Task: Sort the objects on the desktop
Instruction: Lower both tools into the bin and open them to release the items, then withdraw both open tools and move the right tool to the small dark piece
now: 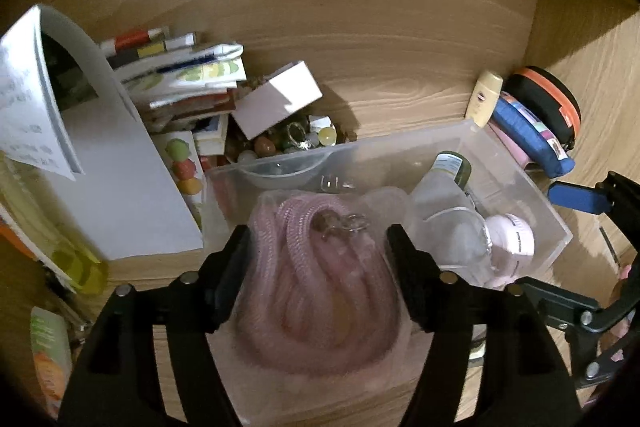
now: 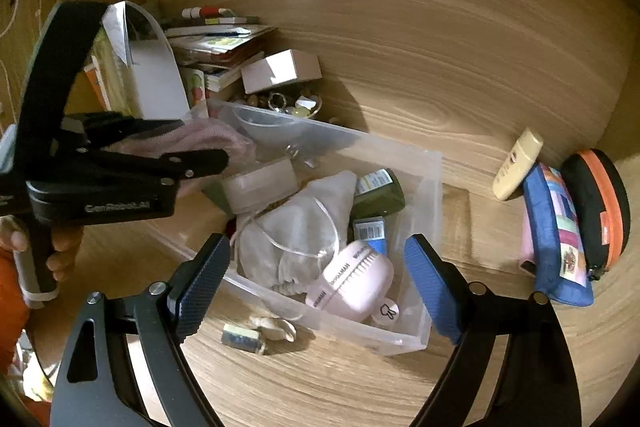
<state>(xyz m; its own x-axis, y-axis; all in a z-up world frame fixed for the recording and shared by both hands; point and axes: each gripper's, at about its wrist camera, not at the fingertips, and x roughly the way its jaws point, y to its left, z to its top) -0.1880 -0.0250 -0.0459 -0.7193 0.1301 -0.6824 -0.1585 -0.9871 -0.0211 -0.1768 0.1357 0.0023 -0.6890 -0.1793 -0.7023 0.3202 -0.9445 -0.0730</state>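
Left gripper (image 1: 318, 247) clamped, right gripper (image 2: 316, 267) agape.

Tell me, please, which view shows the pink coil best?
The left wrist view: the pink coil fills the centre, clamped in the left gripper. The right wrist view shows only its edge behind that gripper's fingers.

black tongs (image 1: 320, 251), blue-padded tongs (image 2: 320, 283), silver screws, orange sleeve (image 2: 10, 303)

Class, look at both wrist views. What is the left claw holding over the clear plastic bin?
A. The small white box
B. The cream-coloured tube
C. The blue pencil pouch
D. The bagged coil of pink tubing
D: the left claw is shut on the bagged coil of pink tubing, above the clear plastic bin; the right claw is open and empty.
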